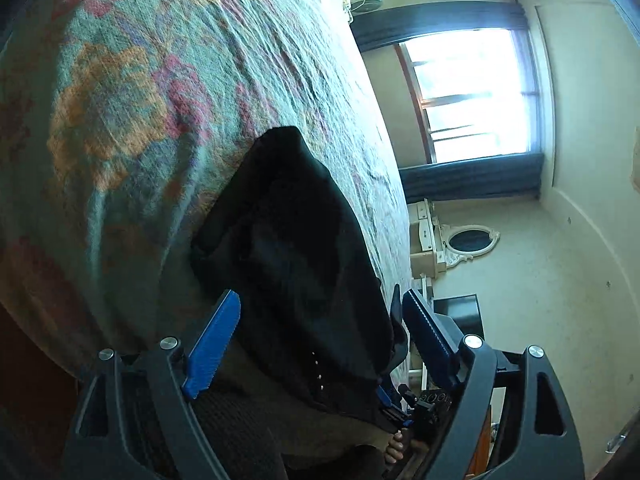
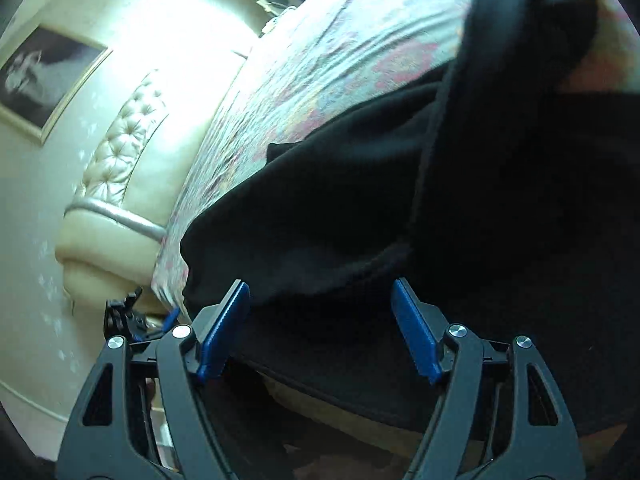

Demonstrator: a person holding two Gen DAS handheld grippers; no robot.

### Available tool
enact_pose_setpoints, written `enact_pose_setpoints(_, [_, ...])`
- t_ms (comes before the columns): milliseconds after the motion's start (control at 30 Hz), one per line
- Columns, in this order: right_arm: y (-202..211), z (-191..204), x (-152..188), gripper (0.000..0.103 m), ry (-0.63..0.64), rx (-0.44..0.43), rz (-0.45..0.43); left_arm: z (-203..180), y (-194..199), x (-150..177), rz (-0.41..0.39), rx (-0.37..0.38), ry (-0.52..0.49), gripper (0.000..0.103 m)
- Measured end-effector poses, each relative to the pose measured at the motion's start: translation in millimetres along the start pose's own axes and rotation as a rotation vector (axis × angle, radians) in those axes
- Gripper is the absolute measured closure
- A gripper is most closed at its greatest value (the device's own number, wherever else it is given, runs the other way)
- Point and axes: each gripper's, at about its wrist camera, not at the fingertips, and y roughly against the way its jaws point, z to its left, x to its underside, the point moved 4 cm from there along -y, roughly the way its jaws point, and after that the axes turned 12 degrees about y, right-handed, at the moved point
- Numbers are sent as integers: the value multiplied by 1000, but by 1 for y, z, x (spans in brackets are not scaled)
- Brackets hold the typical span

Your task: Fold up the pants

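Now your left gripper (image 1: 320, 344) stands spread wide, blue pads clear of the cloth, and your right gripper (image 2: 320, 328) is parted the same way, nothing pinched in either. The black pants (image 1: 296, 248) lie just ahead of both, bunched in layers at the near edge of the bed, part of the cloth reaching in between the open fingers without being pressed. That looks like a release after laying one layer over another, so the fabric can settle before you take a fresh hold; the fold seems partway done, since the heap is still lumpy. Beneath it, the floral bedspread (image 1: 132, 112) is wrinkled and soft, so expect cloth to drag. Further off, a tufted cream headboard (image 2: 116, 160) and framed picture (image 2: 44, 76) show on one side, a bright window (image 1: 476, 96) with dark curtains on the other.
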Motion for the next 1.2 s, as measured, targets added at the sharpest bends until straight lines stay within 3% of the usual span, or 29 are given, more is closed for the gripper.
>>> enact_pose_setpoints(133, [-6,-3,4,30,-80,-7,-72,-8,-32,12,-11,-27,-25,21])
enact_pose_setpoints(233, [-6,-3,5,30,-102,0,-110,1,-44,17,-57,-105,-3,21])
enact_pose_setpoints(367, [-5,-5,8,30,-105,2,-162,5,-54,15,-121,-129,14,21])
enact_pose_setpoints(433, [-4,-7,8,30,-121,-3,-190,-1,-59,12,-154,-148,-5,35])
enact_pose_setpoints(500, [-2,-10,10,30,-158,-9,-220,-3,-69,9,-172,-226,-34,90])
enact_pose_setpoints(667, [-6,-17,9,30,-225,5,-248,8,-85,2,-156,-245,33,93])
enact_pose_setpoints(767, [-8,-19,3,30,-237,49,-244,1,-85,-1,-170,-261,2,93])
enact_pose_setpoints(833, [-8,-20,0,35,-246,85,-247,-3,-85,-3,-172,-263,-5,93])
enact_pose_setpoints(933, [-8,-30,-2,65,-249,140,-227,-1,-88,-2,-169,-251,2,93])
enact_pose_setpoints(967, [-10,-34,-1,82,-246,151,-214,-1,-88,-2,-166,-245,5,93])
enact_pose_setpoints(1000, [-9,-40,0,91,-249,153,-206,-1,-87,-3,-164,-239,7,93])
enact_pose_setpoints(1100, [3,-43,8,93,-287,98,-220,4,-75,-4,-166,-210,14,93])
enact_pose_setpoints(1200, [21,-21,14,93,-248,59,-248,0,-60,0,-174,-179,15,93])
